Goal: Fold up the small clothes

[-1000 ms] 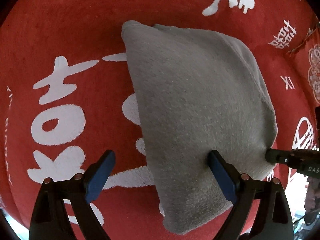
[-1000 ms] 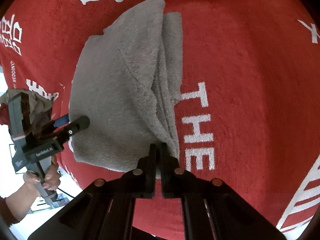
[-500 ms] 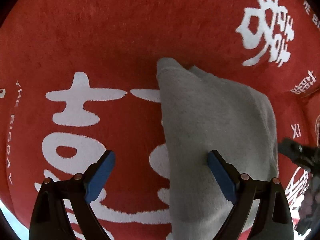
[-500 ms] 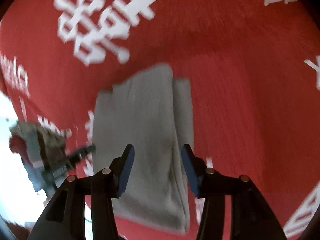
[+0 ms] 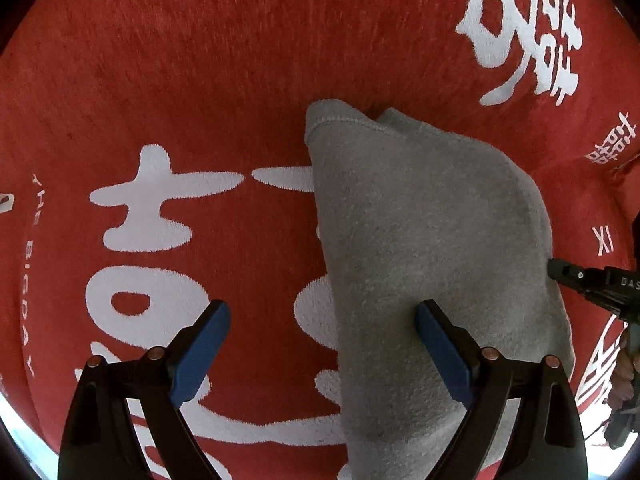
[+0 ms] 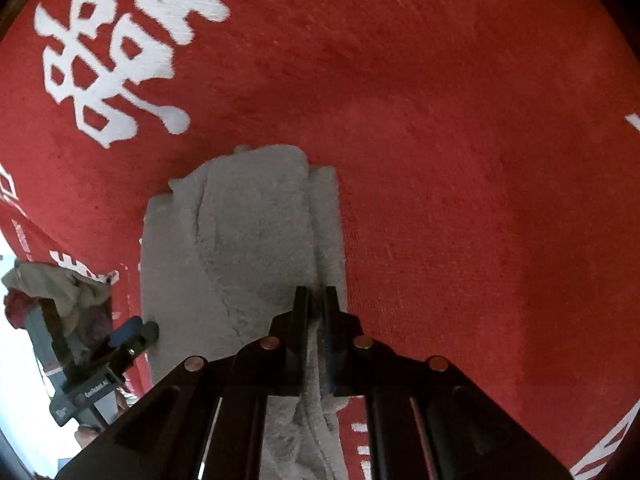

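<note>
A grey folded cloth (image 5: 420, 220) lies on a red cloth with white characters (image 5: 200, 60). My left gripper (image 5: 320, 308) hangs open above the grey cloth's left edge, with one blue pad (image 5: 440, 344) over the cloth and the other over the red fabric. In the right wrist view my right gripper (image 6: 316, 294) is shut on a raised fold at the near end of the grey cloth (image 6: 248, 232). Its black tip (image 5: 560, 270) touches the cloth's right edge in the left wrist view. The left gripper (image 6: 136, 330) shows at the cloth's left side in the right wrist view.
The red cloth (image 6: 460, 160) spreads wide around the grey one. A heap of other clothes (image 6: 60, 284) sits on a grey stand past the red cloth's left edge. A person's hand (image 5: 624, 372) holds the right gripper's handle.
The right gripper let go of the cloth's corner, opened, drew back and shut again on a fold at the near end. The left gripper shifted sideways and stayed open.
</note>
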